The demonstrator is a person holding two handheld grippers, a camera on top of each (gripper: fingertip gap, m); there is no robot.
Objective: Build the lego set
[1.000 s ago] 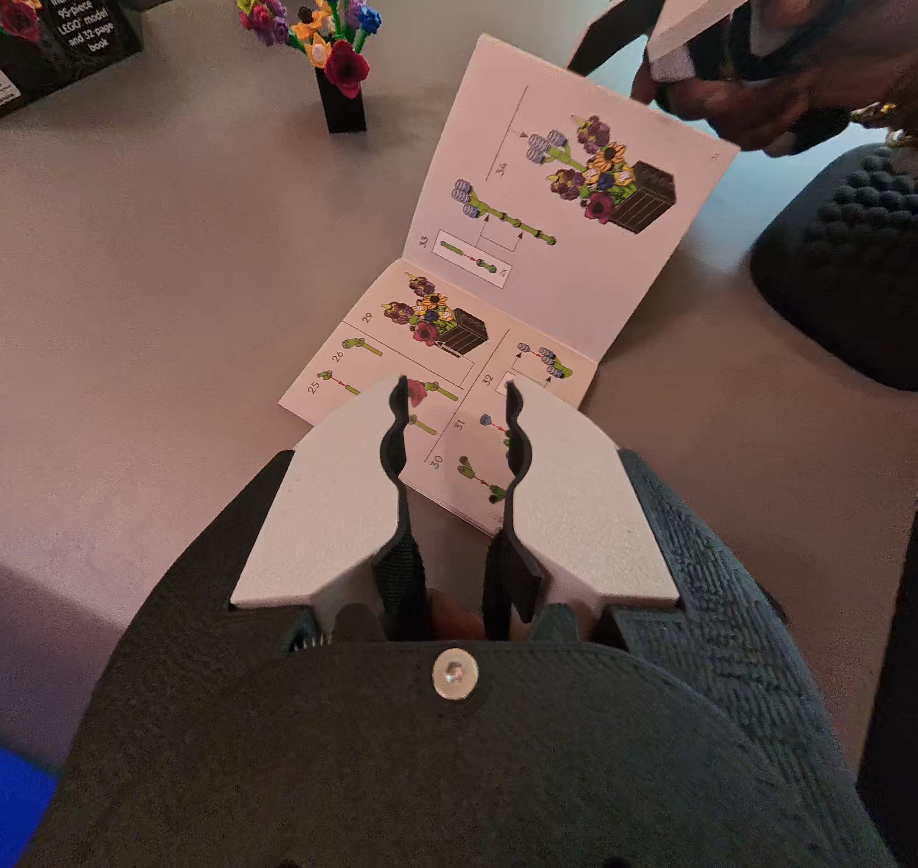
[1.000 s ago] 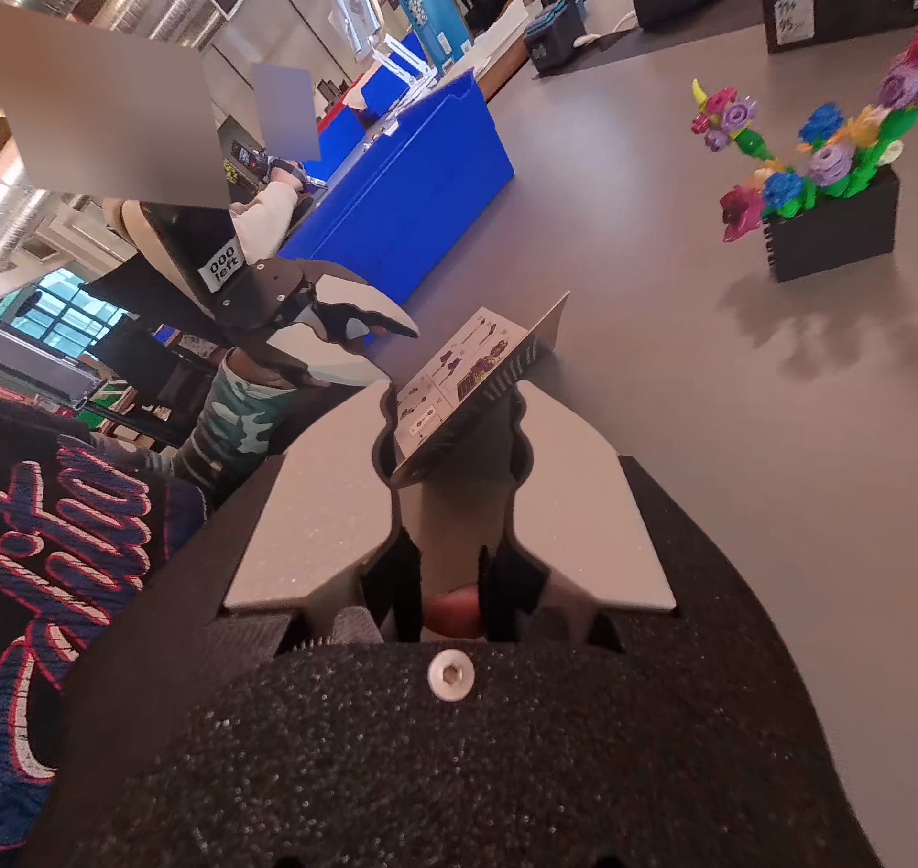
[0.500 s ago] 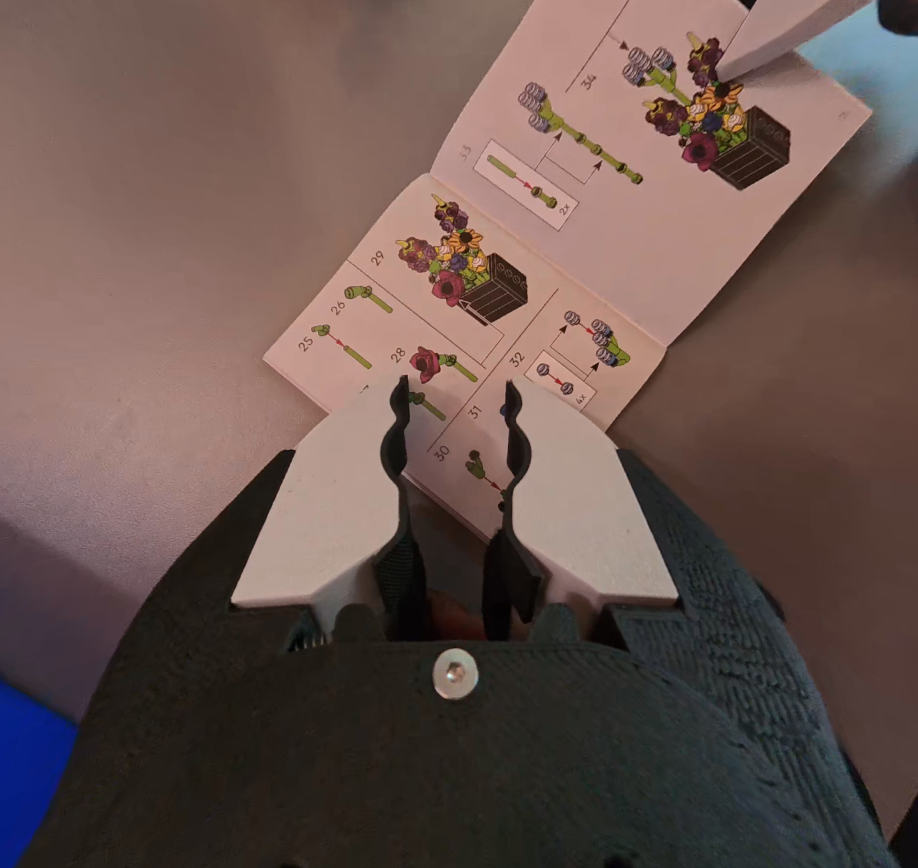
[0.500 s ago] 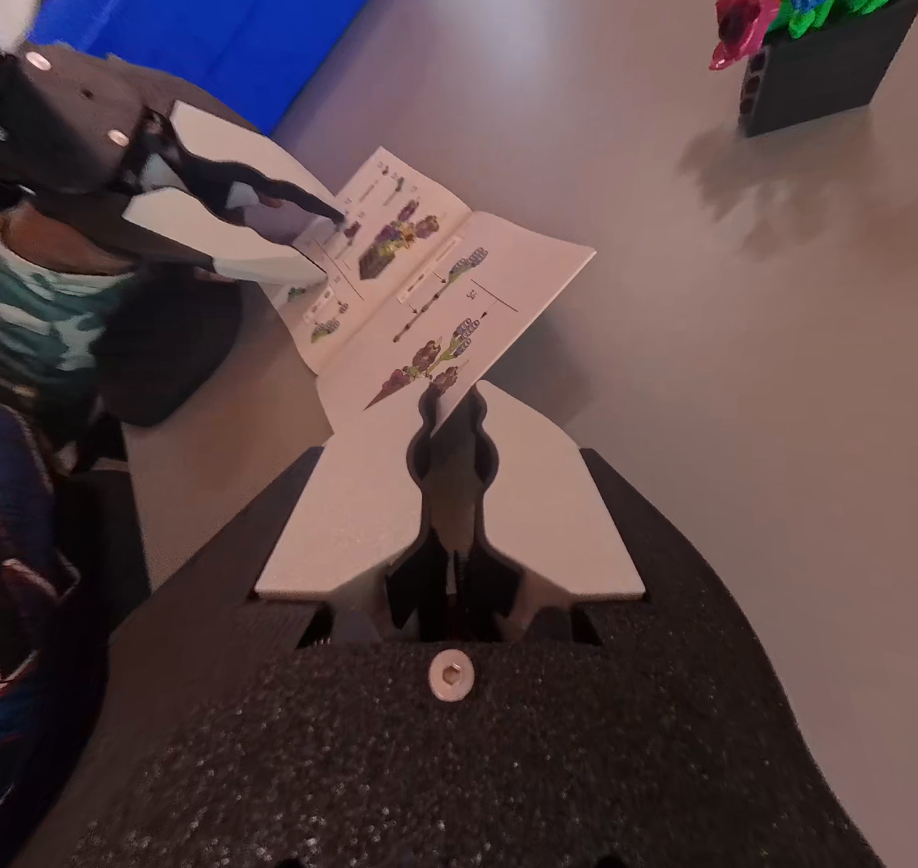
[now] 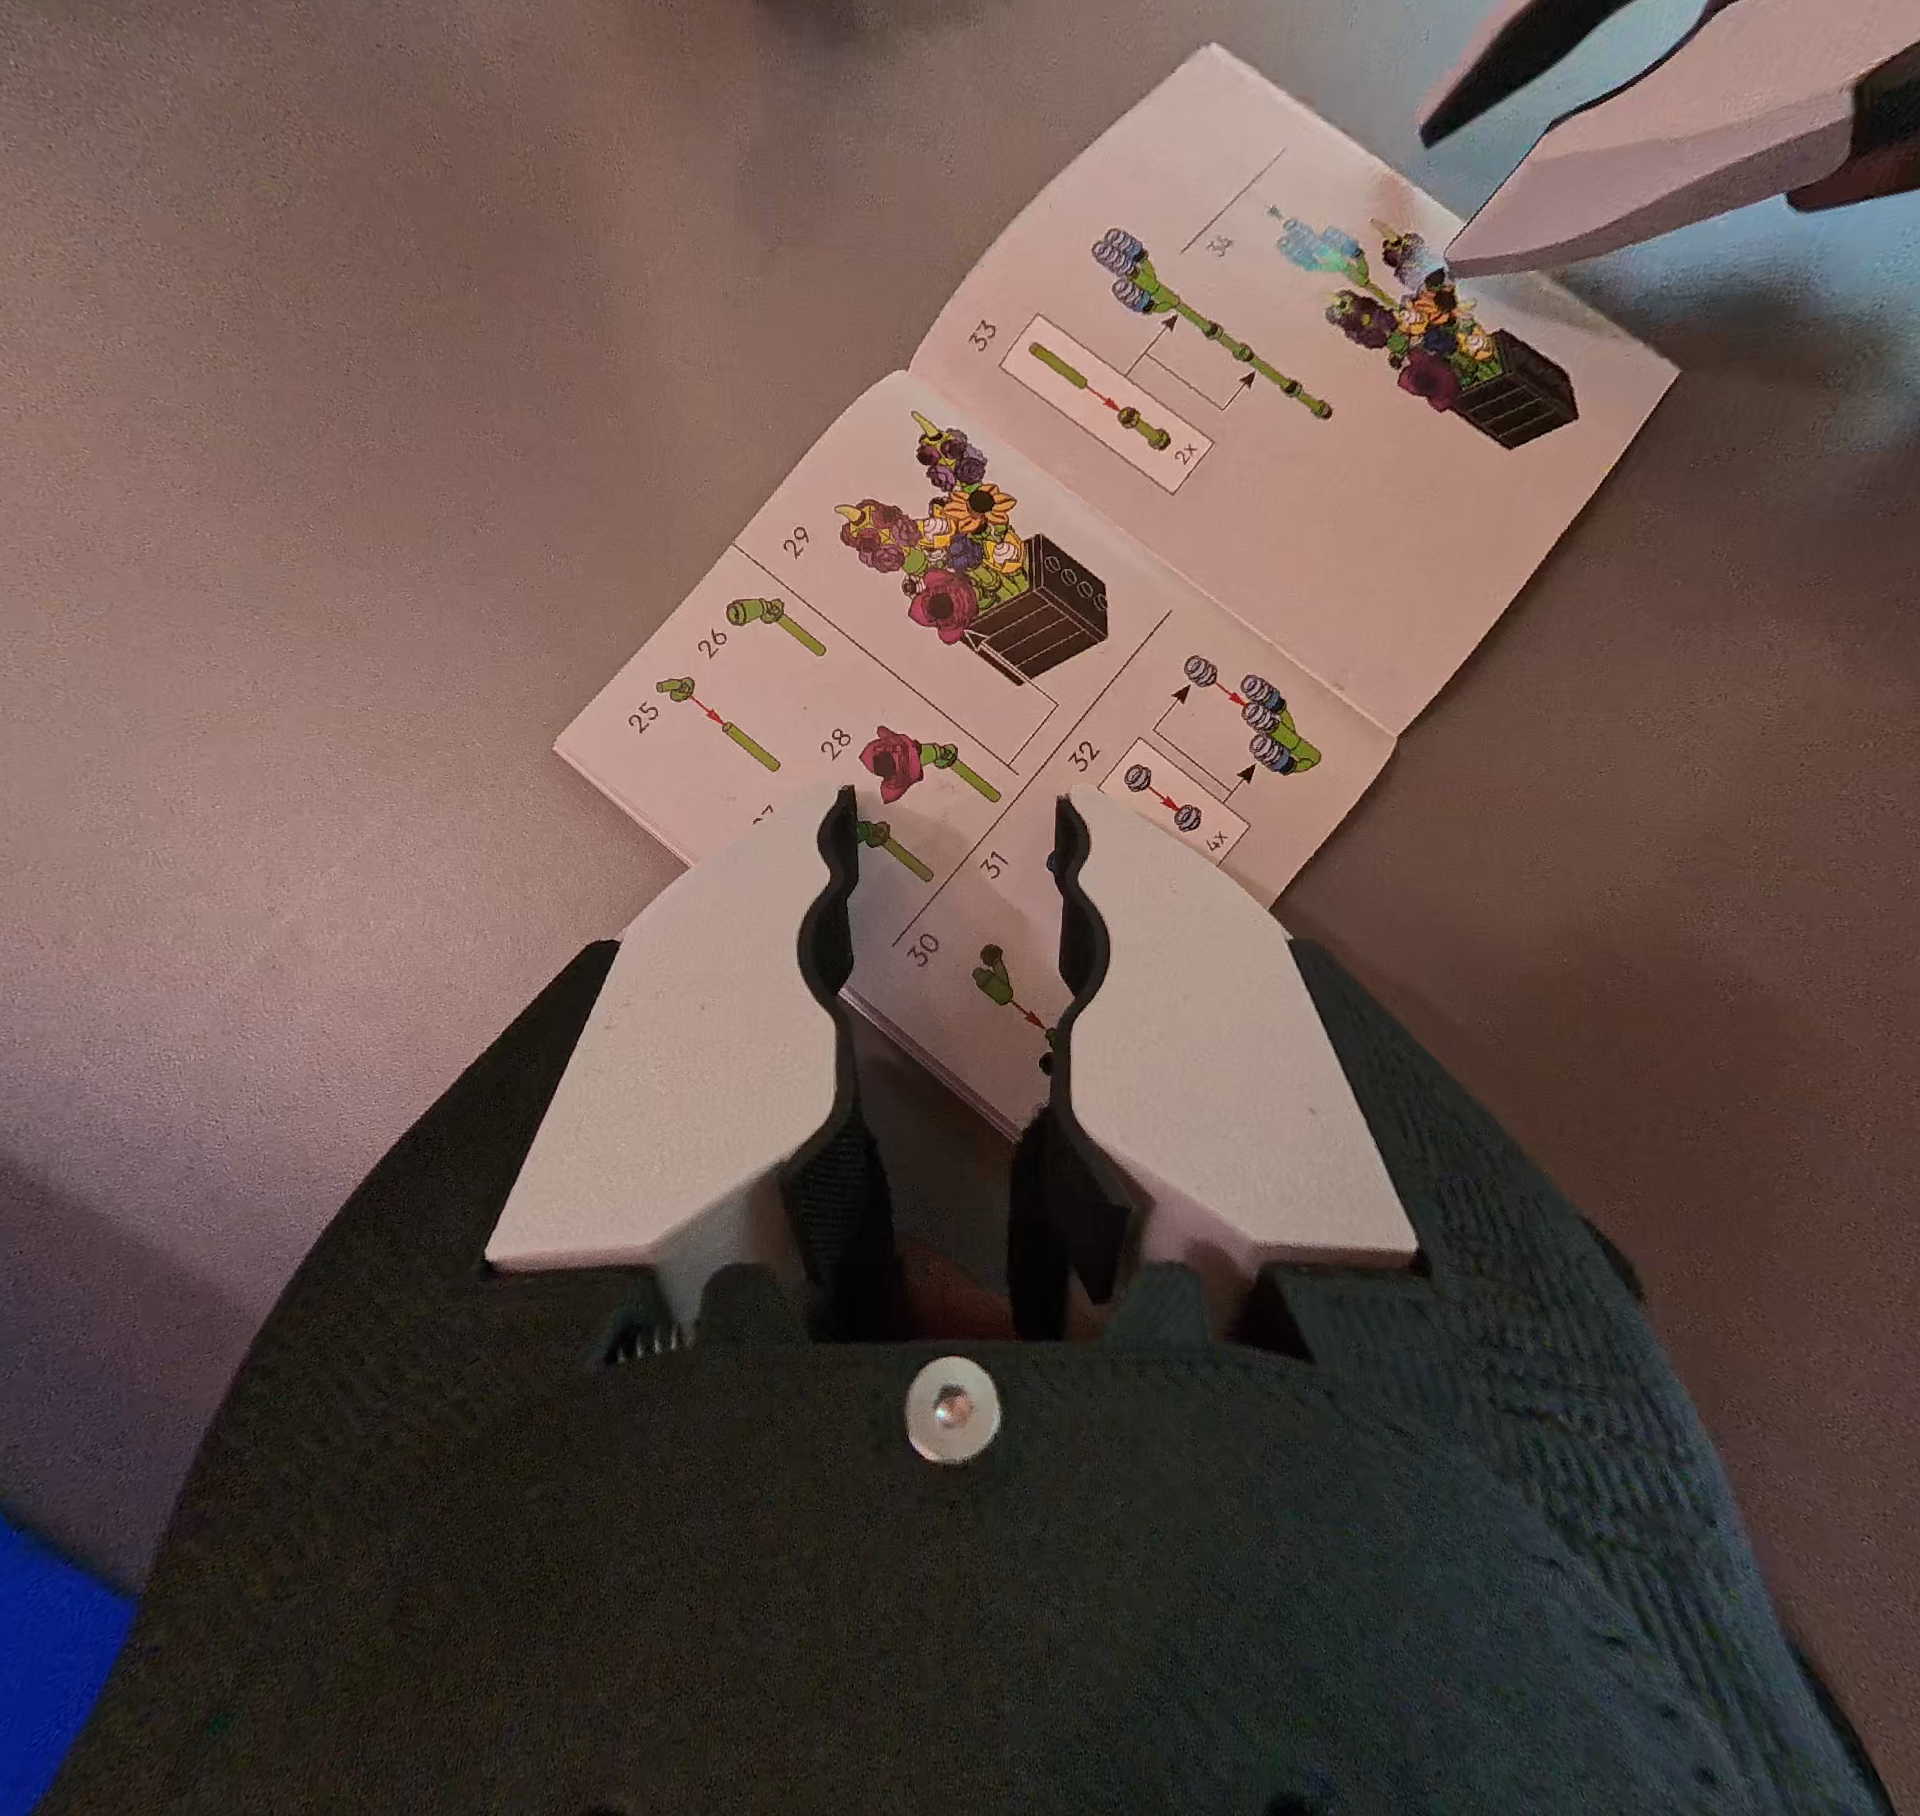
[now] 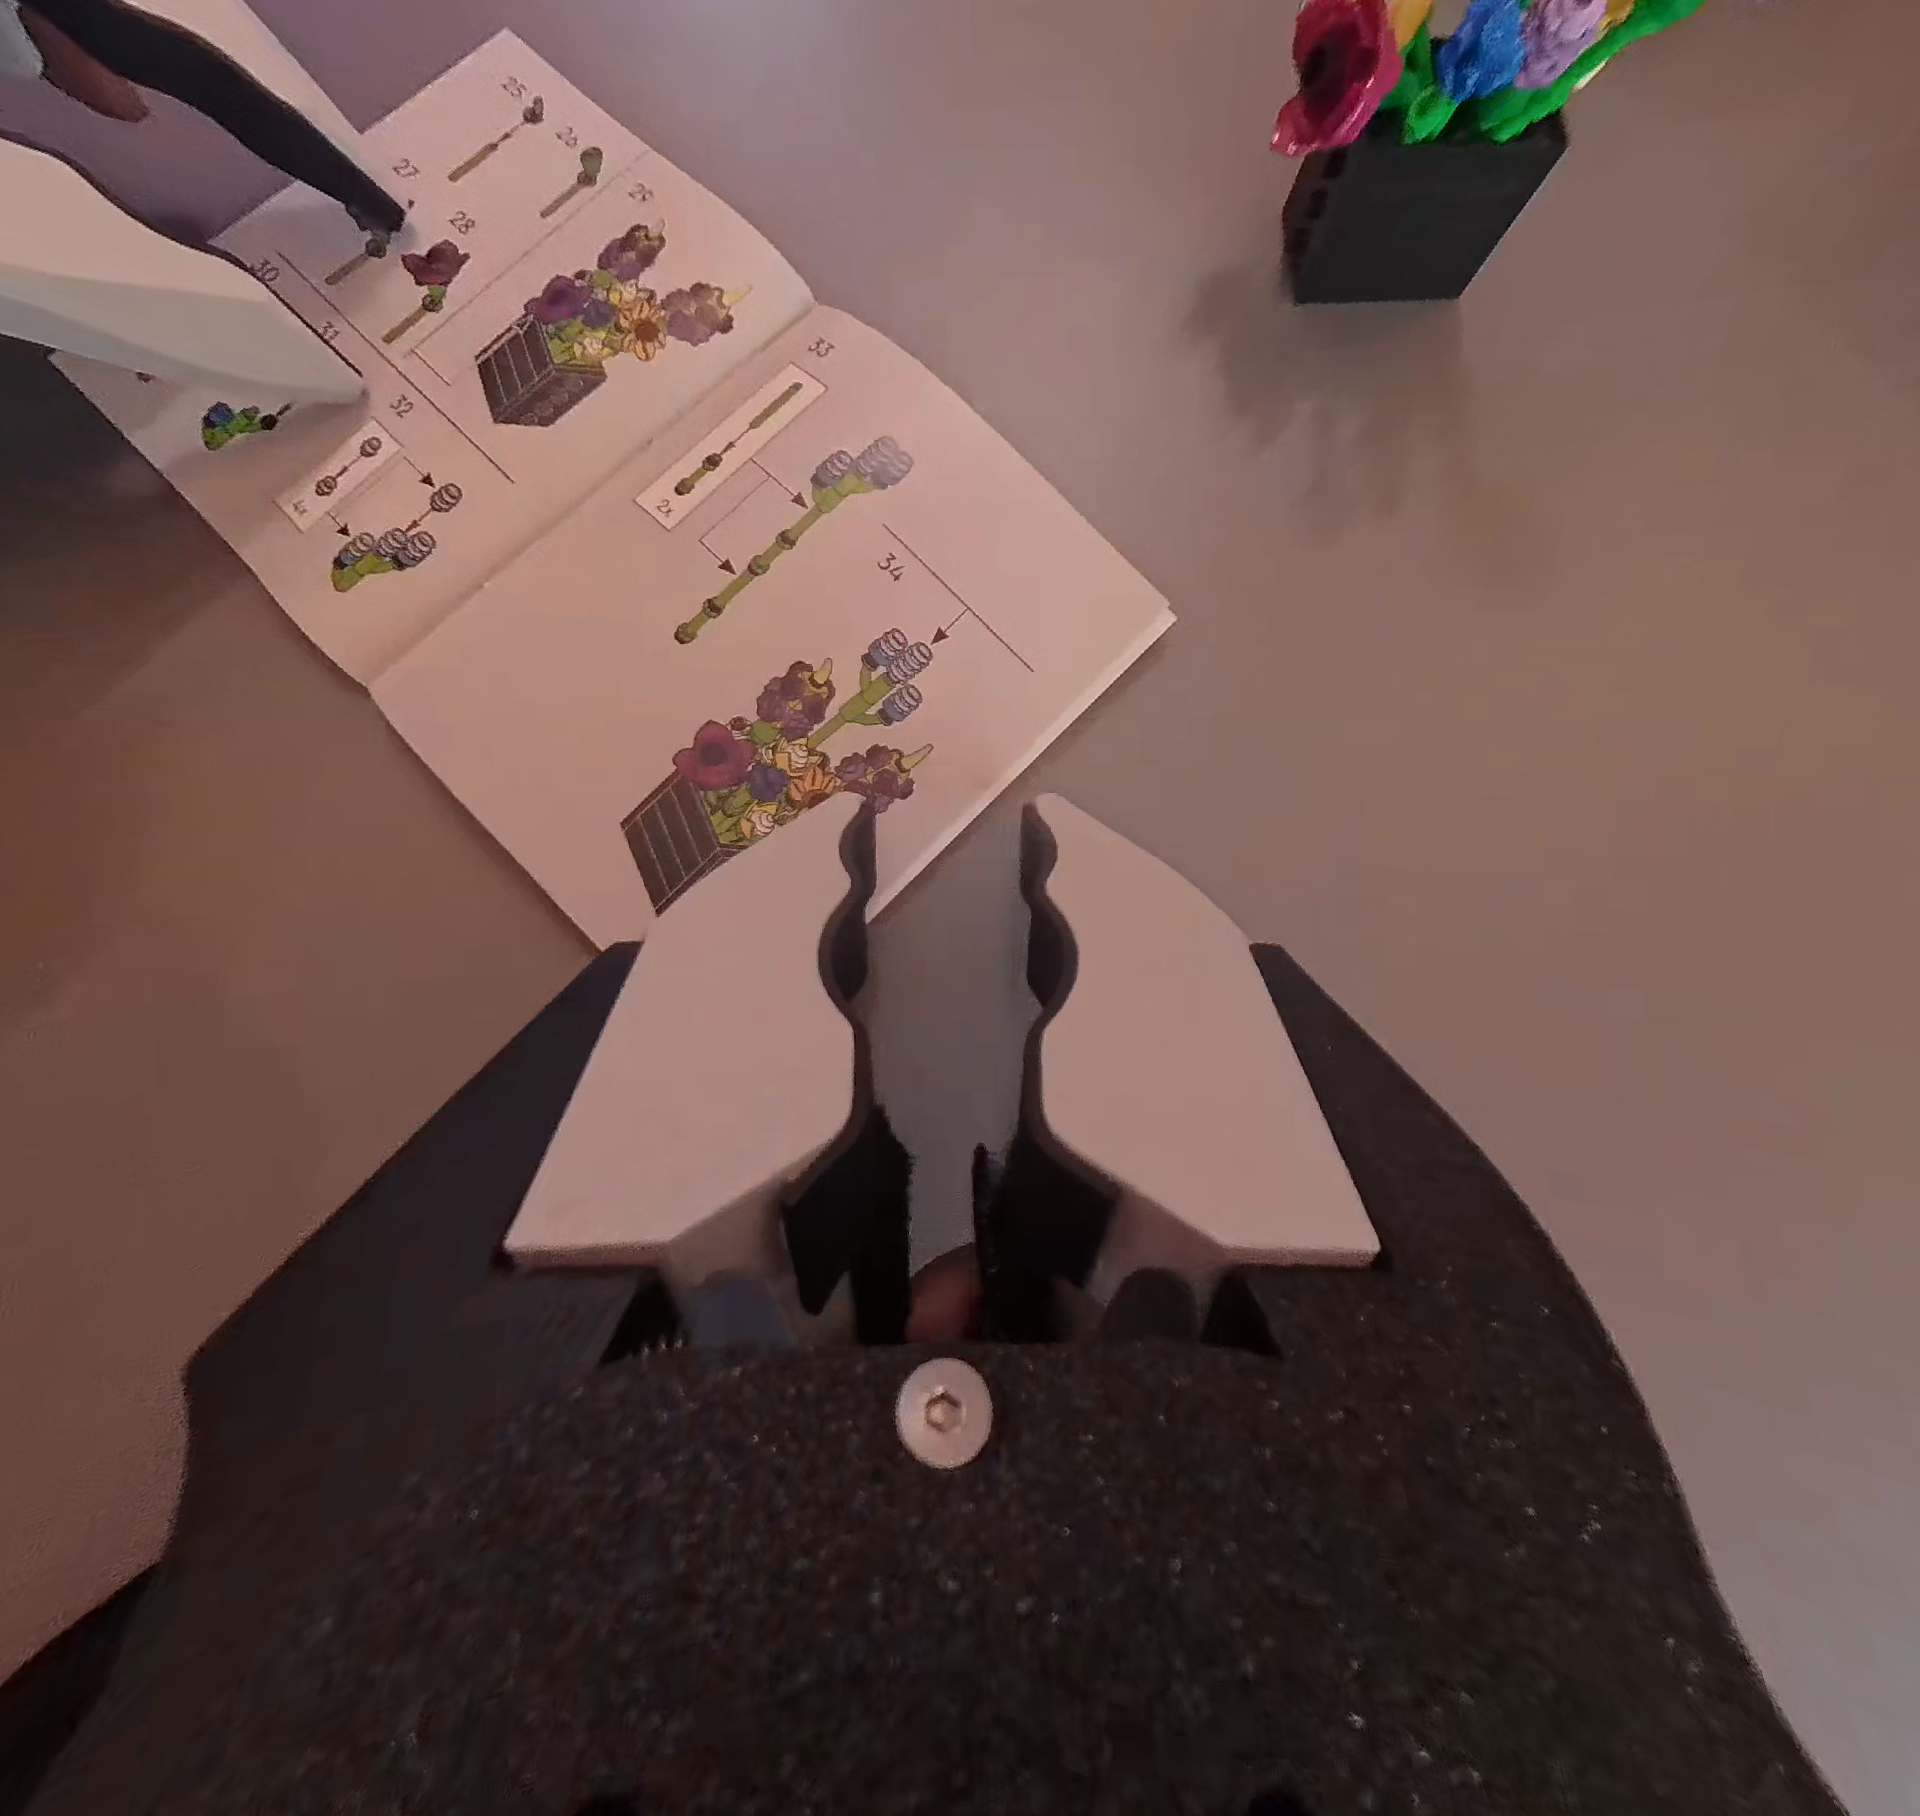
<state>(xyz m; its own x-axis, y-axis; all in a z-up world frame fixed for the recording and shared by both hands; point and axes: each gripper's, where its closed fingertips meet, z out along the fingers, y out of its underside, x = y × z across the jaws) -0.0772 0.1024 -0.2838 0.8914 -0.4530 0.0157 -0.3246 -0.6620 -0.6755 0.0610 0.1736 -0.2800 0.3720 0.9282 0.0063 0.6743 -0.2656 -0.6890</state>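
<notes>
My left gripper – jaws parted, nothing between them, tips angled down. My right gripper – same, gap open, empty, pointed downward too.

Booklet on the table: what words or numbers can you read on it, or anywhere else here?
I don't copy out writing; here is where it stands.
Open booklet: printed step numbers beside the drawings, legible.
Same booklet: tiny count marks in boxed insets, legible.
Lego flower pot: no writing visible.
</notes>
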